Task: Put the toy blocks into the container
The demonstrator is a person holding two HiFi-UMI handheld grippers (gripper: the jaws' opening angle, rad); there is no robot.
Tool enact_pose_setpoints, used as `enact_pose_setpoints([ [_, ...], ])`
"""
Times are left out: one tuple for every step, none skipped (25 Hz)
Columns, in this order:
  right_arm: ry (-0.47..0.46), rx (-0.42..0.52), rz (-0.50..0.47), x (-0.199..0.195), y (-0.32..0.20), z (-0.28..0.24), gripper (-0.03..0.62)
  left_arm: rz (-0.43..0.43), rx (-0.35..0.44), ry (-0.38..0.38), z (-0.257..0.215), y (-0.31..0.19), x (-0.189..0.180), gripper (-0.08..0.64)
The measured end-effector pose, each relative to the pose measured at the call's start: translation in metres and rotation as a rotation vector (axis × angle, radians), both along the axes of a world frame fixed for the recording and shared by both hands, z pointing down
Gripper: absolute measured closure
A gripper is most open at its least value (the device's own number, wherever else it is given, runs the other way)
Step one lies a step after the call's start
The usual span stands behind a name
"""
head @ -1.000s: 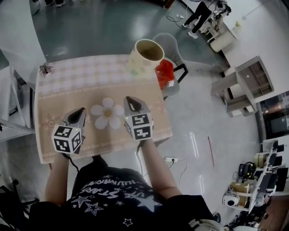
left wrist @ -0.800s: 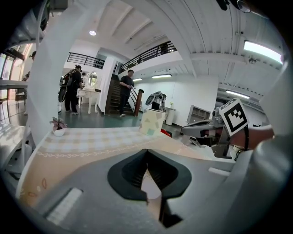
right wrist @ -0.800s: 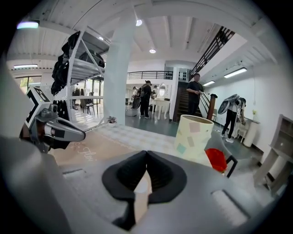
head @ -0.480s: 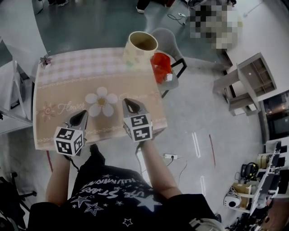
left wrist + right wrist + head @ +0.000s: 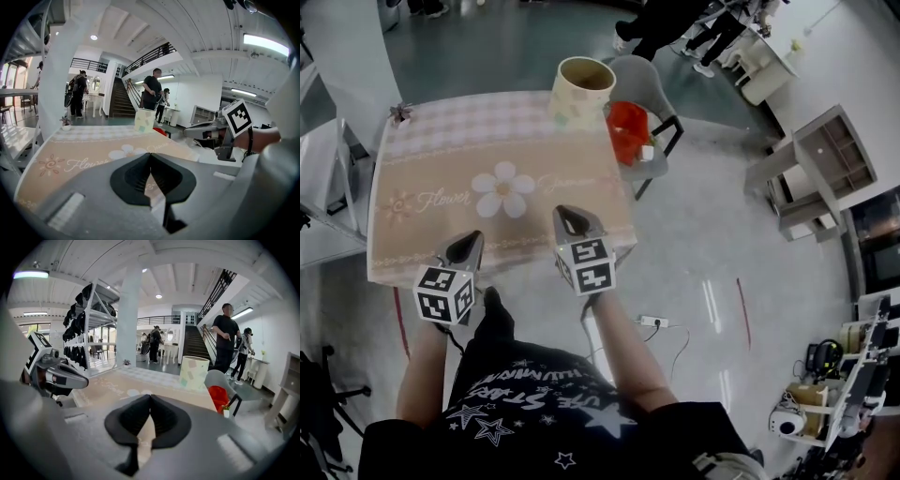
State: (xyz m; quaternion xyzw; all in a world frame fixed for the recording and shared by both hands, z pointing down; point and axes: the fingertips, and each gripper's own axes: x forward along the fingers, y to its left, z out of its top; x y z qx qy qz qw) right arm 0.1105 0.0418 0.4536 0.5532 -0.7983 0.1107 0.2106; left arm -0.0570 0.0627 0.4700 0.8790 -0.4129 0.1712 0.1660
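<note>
The word "Flower" is printed on the tablecloth [image 5: 412, 159], left of a daisy motif [image 5: 503, 188]. The left gripper [image 5: 471, 242] and right gripper [image 5: 567, 217] are held clenched and empty over the table's near edge. The pale cylindrical container [image 5: 579, 92] is set at the far right corner.
</note>
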Motion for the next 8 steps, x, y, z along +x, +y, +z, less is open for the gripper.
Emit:
enact_pose_setpoints([
  [-0.002,0.000,-0.001,0.002,0.008,0.000,0.588,0.001,0.001,-0.001,0.000,0.008,0.002,0.550],
  [-0.004,-0.001,-0.001,0.003,0.016,0.001,0.588,0.002,0.000,-0.002,0.001,0.016,0.004,0.550],
  [-0.006,-0.001,-0.002,0.005,0.024,0.001,0.588,0.002,0.000,-0.003,0.001,0.024,0.005,0.549],
  [-0.008,0.000,-0.002,0.006,0.032,0.001,0.588,-0.001,-0.001,-0.004,0.002,0.031,0.006,0.550],
  [-0.009,0.000,-0.002,0.009,0.040,0.000,0.588,-0.004,-0.003,-0.004,0.002,0.038,0.008,0.550],
  [-0.010,0.001,-0.002,0.012,0.047,0.000,0.588,-0.008,-0.005,-0.002,0.002,0.045,0.009,0.550],
  [-0.012,0.002,-0.001,0.014,0.055,-0.001,0.588,-0.012,-0.007,0.000,0.002,0.052,0.011,0.549],
  [-0.013,0.002,0.000,0.017,0.062,-0.002,0.588,-0.016,-0.009,0.002,0.002,0.059,0.012,0.549],
])
